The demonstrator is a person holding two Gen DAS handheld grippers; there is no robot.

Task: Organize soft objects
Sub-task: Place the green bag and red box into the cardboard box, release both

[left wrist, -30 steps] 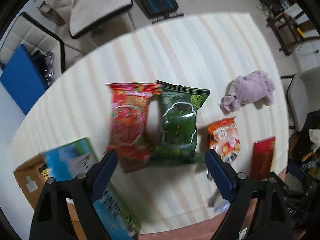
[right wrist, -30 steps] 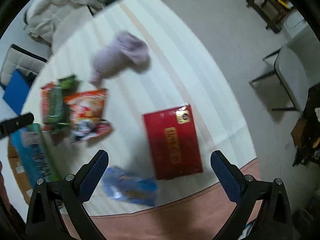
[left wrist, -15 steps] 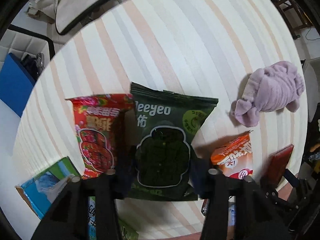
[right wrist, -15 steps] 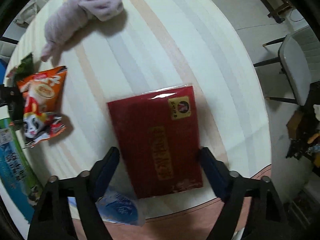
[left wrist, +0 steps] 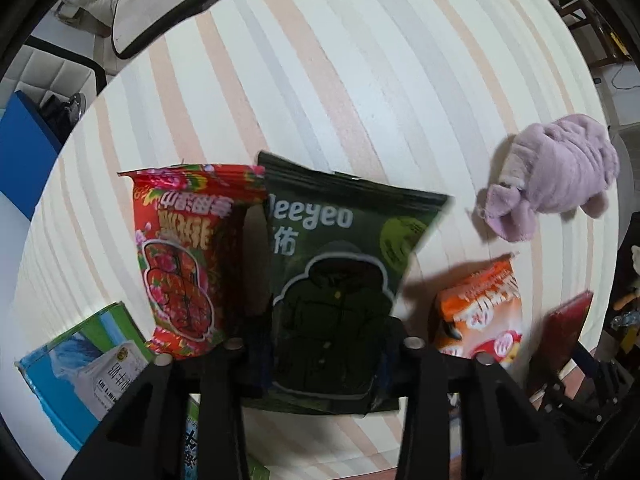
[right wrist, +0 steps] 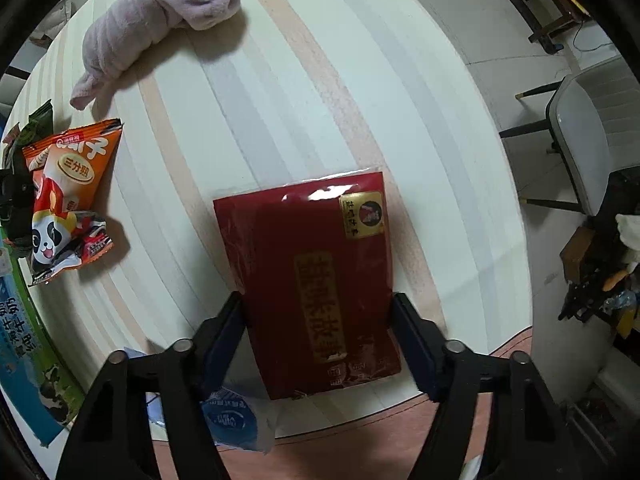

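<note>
In the left wrist view my left gripper (left wrist: 322, 350) is shut on the dark green snack bag (left wrist: 340, 280), its fingers pressing the bag's lower sides. A red flowered bag (left wrist: 188, 256) lies against its left side, an orange snack bag (left wrist: 480, 312) to the right, and a purple plush toy (left wrist: 556, 184) far right. In the right wrist view my right gripper (right wrist: 318, 328) has its fingers against both side edges of the flat red packet (right wrist: 316, 272) near the table's front edge. The plush (right wrist: 160, 28) and the orange bag (right wrist: 68, 200) lie at the left.
A blue and green box (left wrist: 80, 364) sits at the table's near left corner, also in the right wrist view (right wrist: 24, 344). A small blue wrapper (right wrist: 232, 420) lies under my right gripper's left finger. Chairs (right wrist: 592, 128) stand beyond the striped tablecloth (left wrist: 340, 60).
Both grippers dropped toward the table and closed: the left onto the green bag, the right onto the red packet's sides.
</note>
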